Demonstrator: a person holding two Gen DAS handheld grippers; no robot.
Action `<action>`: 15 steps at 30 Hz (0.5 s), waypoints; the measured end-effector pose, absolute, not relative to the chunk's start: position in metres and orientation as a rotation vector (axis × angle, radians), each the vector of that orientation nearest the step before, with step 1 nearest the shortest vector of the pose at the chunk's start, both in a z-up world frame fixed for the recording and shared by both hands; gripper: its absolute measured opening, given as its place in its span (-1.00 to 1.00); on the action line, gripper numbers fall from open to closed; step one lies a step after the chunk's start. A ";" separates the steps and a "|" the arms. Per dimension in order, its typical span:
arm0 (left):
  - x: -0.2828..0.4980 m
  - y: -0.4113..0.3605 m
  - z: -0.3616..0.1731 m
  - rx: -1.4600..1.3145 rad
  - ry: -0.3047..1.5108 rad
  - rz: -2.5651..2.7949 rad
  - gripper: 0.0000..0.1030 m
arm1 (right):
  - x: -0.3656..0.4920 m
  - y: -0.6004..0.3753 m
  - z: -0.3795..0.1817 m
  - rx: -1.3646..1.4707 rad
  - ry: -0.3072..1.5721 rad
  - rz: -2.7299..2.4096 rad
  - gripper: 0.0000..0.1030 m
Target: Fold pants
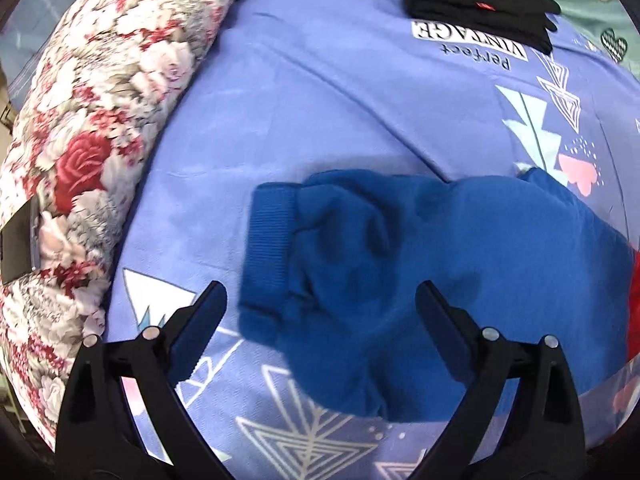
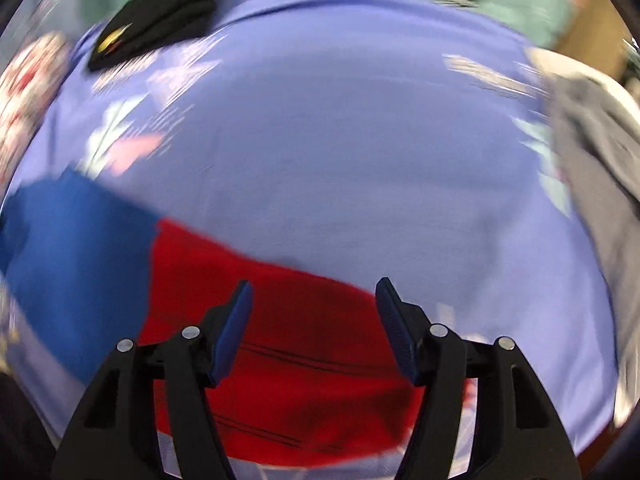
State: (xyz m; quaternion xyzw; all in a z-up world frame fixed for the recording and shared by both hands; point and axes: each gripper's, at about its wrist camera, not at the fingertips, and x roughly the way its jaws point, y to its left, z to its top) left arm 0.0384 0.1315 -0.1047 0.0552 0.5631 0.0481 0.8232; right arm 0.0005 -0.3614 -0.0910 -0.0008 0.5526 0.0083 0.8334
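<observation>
Blue-and-red pants lie crumpled on the bed sheet, well short of its far edge. Left tool and right tool hover wide open, empty. Soft, limp knit; best pinched at ribbed cuff.

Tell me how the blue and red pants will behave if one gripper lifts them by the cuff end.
The pants look like soft fleece lying crumpled, so they will probably droop and unfold rather than hold shape. The ribbed cuff looks thicker, likely a firmer pinch point. On the smooth bedsheet they may slide when pushed.
</observation>
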 end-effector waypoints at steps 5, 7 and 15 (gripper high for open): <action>0.044 0.131 -0.131 0.174 1.266 0.190 0.91 | 0.012 -0.334 -0.119 -0.127 1.247 0.088 -0.48; 0.045 0.144 -0.142 0.104 1.315 0.206 0.91 | 0.016 -0.345 -0.120 -0.037 1.235 0.064 -0.53; 0.042 0.137 -0.119 0.034 1.285 0.166 0.88 | 0.045 -0.299 -0.085 0.133 1.110 0.174 -0.47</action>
